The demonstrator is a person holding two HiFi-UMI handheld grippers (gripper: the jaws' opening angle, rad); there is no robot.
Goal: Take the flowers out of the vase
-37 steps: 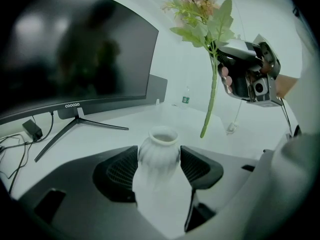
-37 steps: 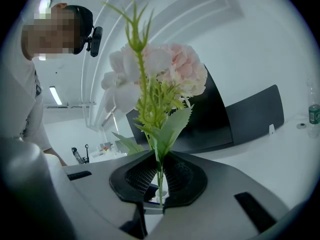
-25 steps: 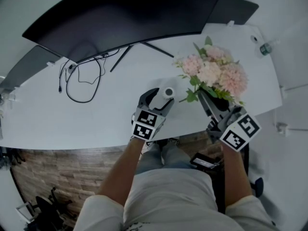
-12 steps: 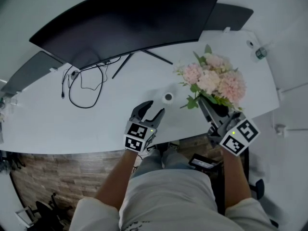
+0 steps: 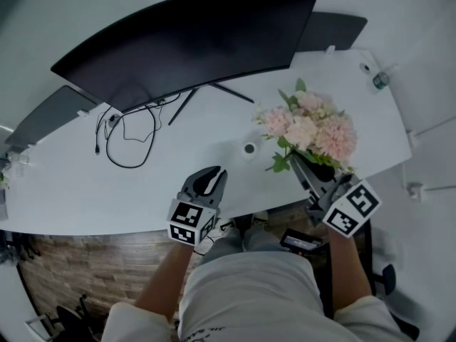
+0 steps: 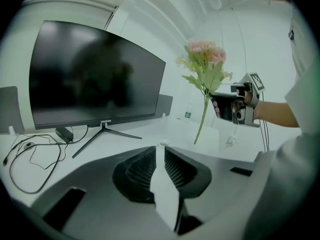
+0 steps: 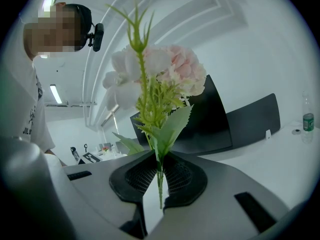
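Pink flowers (image 5: 306, 123) on green stems are hanging clear of the vase (image 5: 249, 148), gripped in the right gripper (image 5: 299, 159) at the right of centre in the head view. The small white vase is standing upright and alone on the white desk (image 5: 142, 184), just left of the lowest leaves and apart from them.

The right gripper view is showing what the head view is not: its 2 jaws are clamping the thin stems low down, with a short length of stem poking out below the pads and the blooms rising above, towards the top of the frame. A clear bottle (image 7: 308, 121) is standing at the far right edge there.

The left gripper (image 5: 212, 173) is hovering over the near edge of the desk, below and left of the vase. The left gripper view is showing its 2 jaws closing with only a narrow gap between them and nothing inside it; the vase's rim is showing far off, just beyond the tips. This view is also catching the bouquet from the side, upper right of centre, with the stem ends dangling in the air above the desk and touching nothing.

A wide curved monitor (image 5: 192, 41) is filling the upper part of the head view, and black cables (image 5: 128, 137) are looping on the desk at the left.
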